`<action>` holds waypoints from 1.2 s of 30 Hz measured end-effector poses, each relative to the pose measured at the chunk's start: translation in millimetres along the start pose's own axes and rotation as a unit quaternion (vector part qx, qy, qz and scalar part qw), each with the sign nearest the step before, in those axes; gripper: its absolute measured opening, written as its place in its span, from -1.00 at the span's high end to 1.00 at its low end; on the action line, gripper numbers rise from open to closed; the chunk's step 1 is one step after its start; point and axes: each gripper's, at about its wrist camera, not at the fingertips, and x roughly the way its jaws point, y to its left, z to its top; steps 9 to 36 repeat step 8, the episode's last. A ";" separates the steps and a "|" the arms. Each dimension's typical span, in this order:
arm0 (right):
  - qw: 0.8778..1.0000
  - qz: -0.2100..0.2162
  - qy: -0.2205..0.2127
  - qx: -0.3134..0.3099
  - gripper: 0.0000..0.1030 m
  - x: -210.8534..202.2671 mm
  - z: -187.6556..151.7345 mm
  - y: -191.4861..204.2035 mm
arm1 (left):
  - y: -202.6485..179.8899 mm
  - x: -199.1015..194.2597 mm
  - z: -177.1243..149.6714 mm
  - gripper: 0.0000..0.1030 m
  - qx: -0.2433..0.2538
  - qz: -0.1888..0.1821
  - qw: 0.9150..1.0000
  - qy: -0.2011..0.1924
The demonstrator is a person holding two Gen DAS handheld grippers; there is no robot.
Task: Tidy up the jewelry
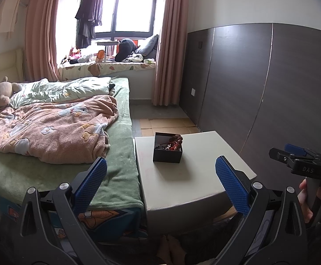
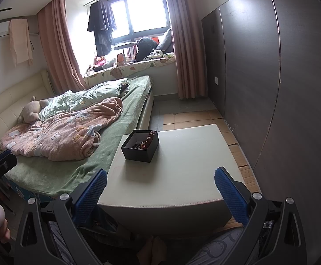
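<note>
Both grippers [image 1: 161, 184] [image 2: 160, 185] level — fingers [image 1: 92, 181] wide apart

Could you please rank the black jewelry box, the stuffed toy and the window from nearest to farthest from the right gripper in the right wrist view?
From the right gripper:
1. Black jewelry box, on the white table.
2. Stuffed toy, on the bed, left.
3. Window, far wall.

Left gripper [image 1: 161, 176] jaws spread wide, nothing between them, held back from the white table [image 1: 195, 176]. Black box [image 1: 168, 153] sits on the table's far part, red and dark beads [image 1: 175, 144] piled inside. Right gripper [image 1: 293, 156] at right edge, hand-held. Bed [image 1: 56, 132] left of table.
</note>
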 end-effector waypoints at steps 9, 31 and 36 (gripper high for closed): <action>1.000 0.007 0.013 0.004 -0.86 14.8 1.1 4.6 | 11.3 8.1 0.4 -0.91 -0.014 0.002 1.000 0.001; 1.000 0.007 0.013 0.004 -0.86 14.8 1.1 4.6 | 11.3 8.1 0.4 -0.91 -0.014 0.002 1.000 0.001; 1.000 0.007 0.013 0.004 -0.86 14.8 1.1 4.6 | 11.3 8.1 0.4 -0.91 -0.014 0.002 1.000 0.001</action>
